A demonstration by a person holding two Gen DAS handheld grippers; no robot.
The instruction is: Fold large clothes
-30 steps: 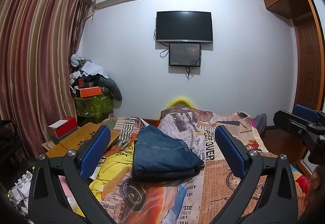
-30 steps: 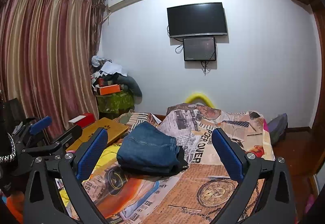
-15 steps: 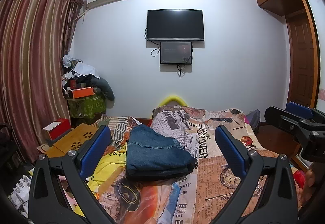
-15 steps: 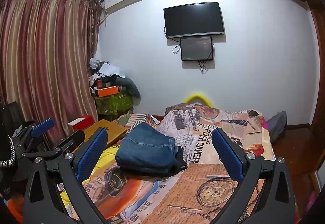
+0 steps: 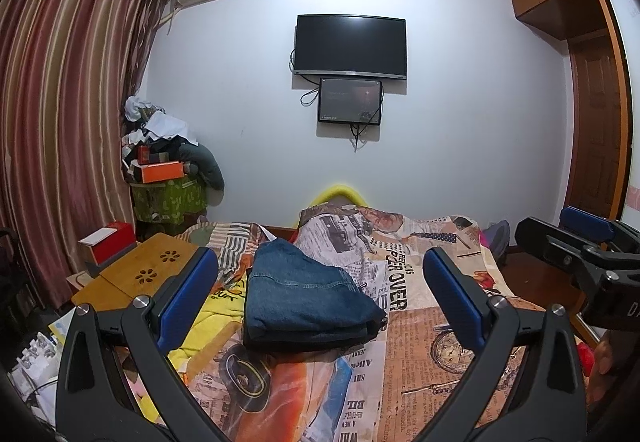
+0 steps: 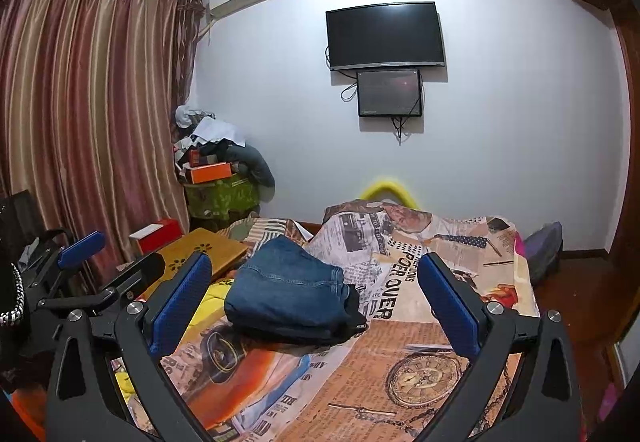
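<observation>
1. Left gripper (image 5: 320, 296): jaws wide apart, nothing between them; held above the bed, clear of the cloth. Its base is cut off by the bottom edge of the frame.
2. Right gripper (image 6: 316, 292): jaws likewise wide apart, empty, raised over the bed (image 6: 420, 370).
3. Left to right: striped curtain (image 5: 60, 121); corner pile of boxes and cloth (image 5: 164, 161), contents hard to make out; wooden lap table (image 5: 136, 278) with a red box (image 5: 108, 246); folded jeans (image 5: 304, 298).
4. Jeans lie folded on the newspaper-print bedspread, left of centre, partly over a yellow garment (image 5: 208, 318) whose shape is mostly hidden.
5. TV (image 5: 351, 45) on the wall, a smaller screen (image 5: 349, 101) below it.
</observation>
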